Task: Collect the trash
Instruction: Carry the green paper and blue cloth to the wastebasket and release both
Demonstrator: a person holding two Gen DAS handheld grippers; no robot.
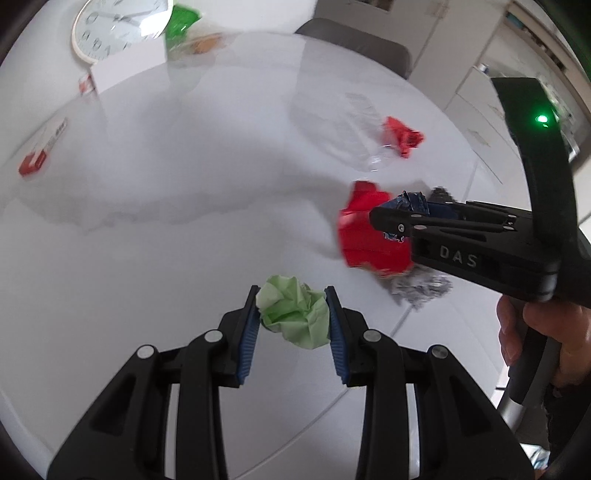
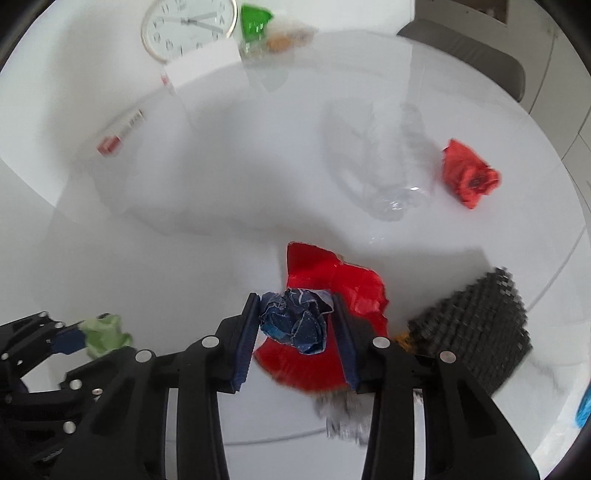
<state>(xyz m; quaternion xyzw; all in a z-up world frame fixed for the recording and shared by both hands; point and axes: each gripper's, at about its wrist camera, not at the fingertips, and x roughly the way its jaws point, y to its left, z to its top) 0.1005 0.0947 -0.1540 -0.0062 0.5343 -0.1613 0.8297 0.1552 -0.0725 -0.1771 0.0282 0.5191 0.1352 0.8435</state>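
My left gripper point(image 1: 291, 308) is shut on a crumpled light green paper ball point(image 1: 295, 314), held above the white table point(image 1: 166, 258). It also shows in the right wrist view point(image 2: 105, 334). My right gripper point(image 2: 295, 321) is shut on a crumpled dark blue paper ball point(image 2: 295, 319), also seen in the left wrist view point(image 1: 413, 201). Below it lies a red plastic wrapper point(image 2: 332, 280), with grey crumpled foil point(image 1: 421, 288) beside it. A crumpled red paper point(image 2: 469, 173) lies far right. A clear plastic bottle point(image 2: 391, 173) lies mid-table.
A white wall clock point(image 2: 188, 26) and a green packet point(image 2: 255, 20) stand at the table's far side. A red and white box point(image 2: 120, 133) lies at far left. A dark textured block point(image 2: 476, 328) sits at the right. A grey chair point(image 1: 354, 40) stands behind the table.
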